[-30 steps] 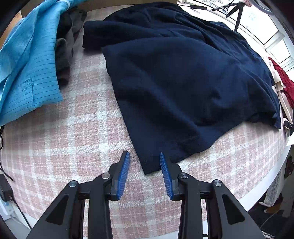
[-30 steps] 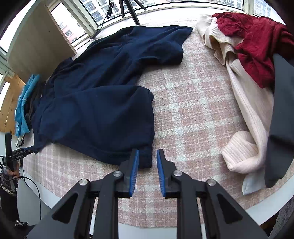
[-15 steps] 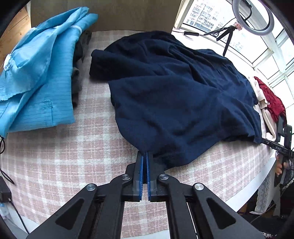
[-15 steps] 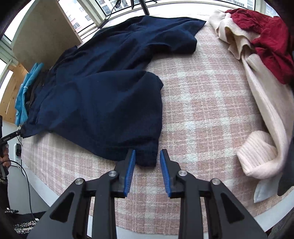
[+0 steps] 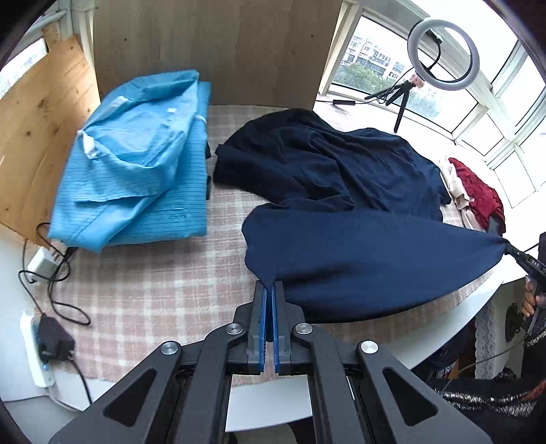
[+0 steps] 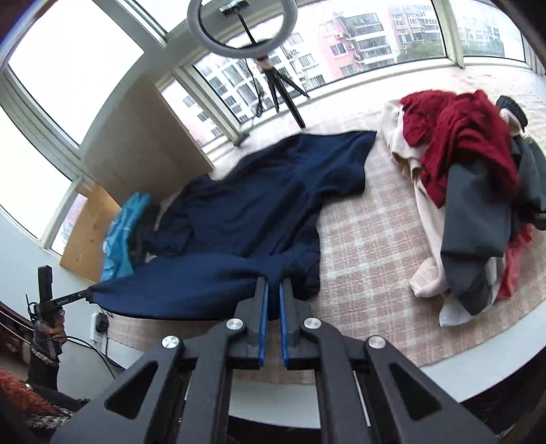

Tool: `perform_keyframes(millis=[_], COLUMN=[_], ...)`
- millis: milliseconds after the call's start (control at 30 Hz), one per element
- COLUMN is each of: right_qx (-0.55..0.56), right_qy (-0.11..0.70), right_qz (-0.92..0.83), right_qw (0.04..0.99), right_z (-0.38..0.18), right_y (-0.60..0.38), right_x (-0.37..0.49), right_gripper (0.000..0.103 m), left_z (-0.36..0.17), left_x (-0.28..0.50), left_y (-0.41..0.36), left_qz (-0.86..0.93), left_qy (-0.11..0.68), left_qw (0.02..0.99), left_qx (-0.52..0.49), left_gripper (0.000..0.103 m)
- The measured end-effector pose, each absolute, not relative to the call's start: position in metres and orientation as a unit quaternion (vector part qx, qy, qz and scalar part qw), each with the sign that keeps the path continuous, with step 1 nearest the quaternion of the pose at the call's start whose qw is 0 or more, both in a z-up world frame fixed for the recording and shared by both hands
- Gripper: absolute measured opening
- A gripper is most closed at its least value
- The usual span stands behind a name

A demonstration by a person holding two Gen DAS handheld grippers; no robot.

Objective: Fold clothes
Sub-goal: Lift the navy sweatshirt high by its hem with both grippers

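Both claws are clenched on hem corners of the navy garment (image 5: 358, 252): left gripper (image 5: 268, 293), right gripper (image 6: 272, 290). Hem is raised taut between them; remainder lies on the pink plaid tablecloth (image 5: 143, 290). Blue shirt (image 5: 136, 164) lies folded beside the wooden panel (image 5: 218, 44); clothes pile (image 6: 471, 191) lies near the windows (image 6: 375, 30).

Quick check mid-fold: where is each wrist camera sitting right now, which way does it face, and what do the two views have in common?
Left wrist: on the left tool, facing across the plaid table toward the blue shirt; shows its own fingers and the right tool.
Right wrist: on the right tool, facing the window and clothes pile; shows its fingers, the left tool and a hand.
Shared: the navy garment, each tool shut on a corner, and the ring light.
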State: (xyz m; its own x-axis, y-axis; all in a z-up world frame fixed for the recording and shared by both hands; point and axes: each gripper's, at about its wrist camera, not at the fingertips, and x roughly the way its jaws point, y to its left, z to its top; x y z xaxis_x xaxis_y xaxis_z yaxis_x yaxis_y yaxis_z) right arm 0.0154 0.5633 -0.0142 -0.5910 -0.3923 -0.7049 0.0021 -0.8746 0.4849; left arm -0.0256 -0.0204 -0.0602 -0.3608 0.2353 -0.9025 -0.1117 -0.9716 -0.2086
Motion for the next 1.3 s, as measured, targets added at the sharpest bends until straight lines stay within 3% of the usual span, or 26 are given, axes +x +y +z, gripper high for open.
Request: perform_keyframes(millis=[100, 333, 467, 867, 1133, 1300], right_qx=[0.447, 0.571, 0.598, 0.592, 0.587, 0.576], right_qy=[-0.224, -0.22, -0.217, -0.201, -0.22, -0.245], right_qz=[-0.861, -0.791, -0.771, -0.78, -0.778, -0.778], right_qw=[0.095, 0.015, -0.013, 0.039, 0.05, 0.059], right_z=[-0.01, -0.109, -0.14, -0.136, -0.144, -0.146], right_y=[0.551, 0.538, 0.534, 0.538, 0.552, 0.561], right_x=[0.028, 0.061, 0.086, 0.095, 0.086, 0.077], right_gripper=[0.006, 0.006, 0.006, 0.006, 0.006, 0.006], left_z=[-0.055, -0.178, -0.217, -0.176, -0.214, -0.187], left_x=[-0.008, 0.024, 0.043, 0.049, 0.051, 0.02], left_y=[-0.027, -0.019, -0.018, -0.032, -0.013, -0.014], left_qz=[0.815, 0.717, 0.689, 0.748, 0.73, 0.756], left_qy=[-0.055, -0.073, -0.061, -0.067, -0.038, -0.131], left_qw=[0.104, 0.115, 0.125, 0.12, 0.083, 0.088], left_qx=[-0.567, -0.684, -0.711, -0.649, -0.678, -0.635], left_gripper=[0.002, 0.002, 0.002, 0.002, 0.002, 0.002])
